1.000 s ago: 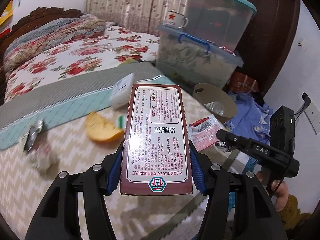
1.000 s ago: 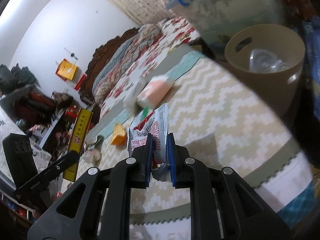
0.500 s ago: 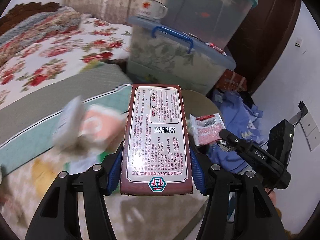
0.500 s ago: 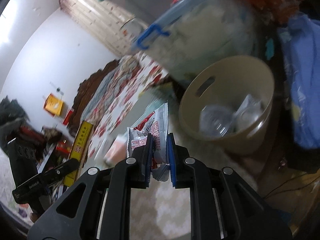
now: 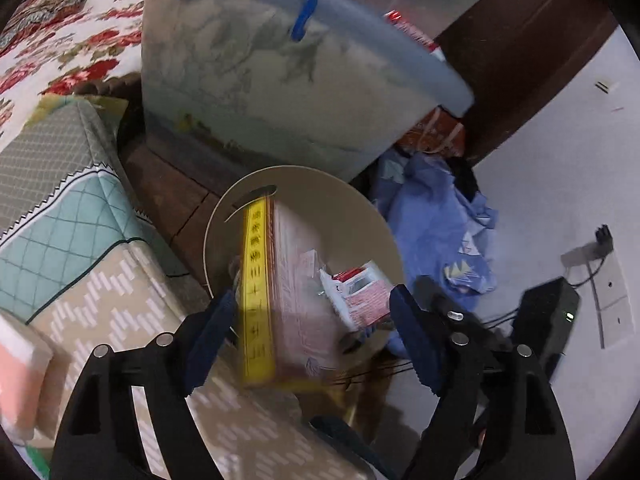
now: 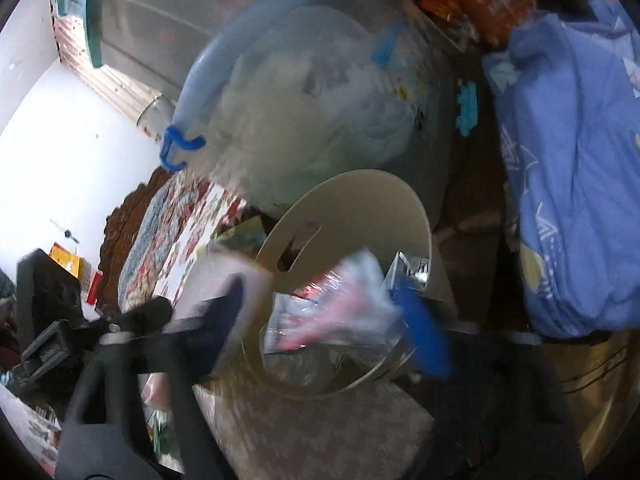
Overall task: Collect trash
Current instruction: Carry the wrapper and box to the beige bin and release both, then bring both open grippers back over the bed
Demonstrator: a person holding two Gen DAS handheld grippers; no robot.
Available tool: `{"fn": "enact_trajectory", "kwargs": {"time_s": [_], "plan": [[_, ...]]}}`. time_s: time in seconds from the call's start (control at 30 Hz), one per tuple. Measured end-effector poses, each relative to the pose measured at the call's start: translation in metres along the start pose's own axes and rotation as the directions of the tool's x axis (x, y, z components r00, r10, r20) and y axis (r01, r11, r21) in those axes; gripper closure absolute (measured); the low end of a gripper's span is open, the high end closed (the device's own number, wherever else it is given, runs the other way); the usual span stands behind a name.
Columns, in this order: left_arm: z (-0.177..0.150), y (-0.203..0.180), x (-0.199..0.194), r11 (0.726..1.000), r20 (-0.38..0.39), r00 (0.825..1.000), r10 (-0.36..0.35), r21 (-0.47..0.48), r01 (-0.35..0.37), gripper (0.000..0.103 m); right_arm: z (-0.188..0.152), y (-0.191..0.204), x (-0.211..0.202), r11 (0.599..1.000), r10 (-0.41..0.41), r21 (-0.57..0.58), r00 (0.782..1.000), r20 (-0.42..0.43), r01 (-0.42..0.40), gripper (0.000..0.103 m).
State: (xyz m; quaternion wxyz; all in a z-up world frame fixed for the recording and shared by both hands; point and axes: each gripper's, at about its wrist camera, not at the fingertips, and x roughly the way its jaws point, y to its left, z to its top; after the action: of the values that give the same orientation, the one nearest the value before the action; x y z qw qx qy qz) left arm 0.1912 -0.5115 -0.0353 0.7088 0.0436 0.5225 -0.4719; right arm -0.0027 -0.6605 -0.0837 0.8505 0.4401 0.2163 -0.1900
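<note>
- The left claw (image 5: 310,330) has its fingers spread wide, and the cardboard box (image 5: 288,300) with the yellow side sits between them without touching either pad; it looks loose and tipping down toward the beige wastebasket (image 5: 352,196).
- The right claw (image 6: 320,320) is likewise parted, with the red-and-white plastic wrapper (image 6: 332,312) smeared between the fingers, directly above the same wastebasket (image 6: 360,196).
- Judged from this, the step in hand is the drop: both pieces of trash are being let go over the bin.
- The next move probably calls for pulling both claws back clear of the rim and returning to the counter (image 5: 132,292) with its zigzag cloth for whatever trash is left.
- The right view is heavily blurred, so whether the wrapper touches a pad cannot be told.
- The bin's bottom is largely hidden by the box and wrapper; something clear and crumpled lies inside.
- A lidded plastic storage tub (image 5: 280,92) stands just behind the bin, with blue clothing (image 5: 436,216) heaped beside it.
</note>
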Motion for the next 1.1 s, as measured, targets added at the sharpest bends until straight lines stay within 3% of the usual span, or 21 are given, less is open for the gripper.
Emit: {"fn": "enact_trajectory", "kwargs": {"time_s": [0.23,0.4,0.57,0.7,0.83,0.97,1.03,1.1], "plan": [[-0.016,0.014,-0.052,1.000,0.109,0.994,0.006,-0.019,-0.004,0.027,-0.002,0.015,-0.011,0.999,0.017,-0.052,0.999,0.049,-0.014,0.026],[-0.042,0.028,-0.122,0.998,0.232,0.972,0.020,-0.059,-0.007,0.027,-0.014,0.041,-0.026,0.993,0.051,-0.112,0.998,0.047,-0.045,0.030],[-0.080,0.048,-0.196,0.988,0.367,0.918,0.151,-0.096,-0.124,0.028,-0.029,0.079,-0.035,0.978,0.104,-0.182,0.995,0.007,-0.101,0.036],[-0.115,0.081,-0.259,0.959,0.439,0.855,0.275,-0.187,-0.212,0.028,-0.051,0.118,-0.038,0.955,0.146,-0.254,0.989,-0.038,-0.151,0.039],[-0.157,0.133,-0.317,0.900,0.452,0.792,0.411,-0.341,-0.272,0.028,-0.075,0.150,-0.033,0.933,0.170,-0.304,0.981,-0.096,-0.191,0.042],[-0.200,0.195,-0.363,0.793,0.395,0.729,0.559,-0.513,-0.329,0.028,-0.100,0.181,-0.026,0.910,0.191,-0.340,0.967,-0.169,-0.239,0.044],[-0.219,0.224,-0.374,0.739,0.342,0.721,0.603,-0.580,-0.343,0.028,-0.117,0.200,-0.020,0.893,0.207,-0.355,0.952,-0.225,-0.278,0.045],[-0.241,0.254,-0.380,0.710,0.305,0.744,0.594,-0.634,-0.307,0.028,-0.139,0.221,-0.012,0.871,0.226,-0.363,0.927,-0.300,-0.330,0.047]]}}
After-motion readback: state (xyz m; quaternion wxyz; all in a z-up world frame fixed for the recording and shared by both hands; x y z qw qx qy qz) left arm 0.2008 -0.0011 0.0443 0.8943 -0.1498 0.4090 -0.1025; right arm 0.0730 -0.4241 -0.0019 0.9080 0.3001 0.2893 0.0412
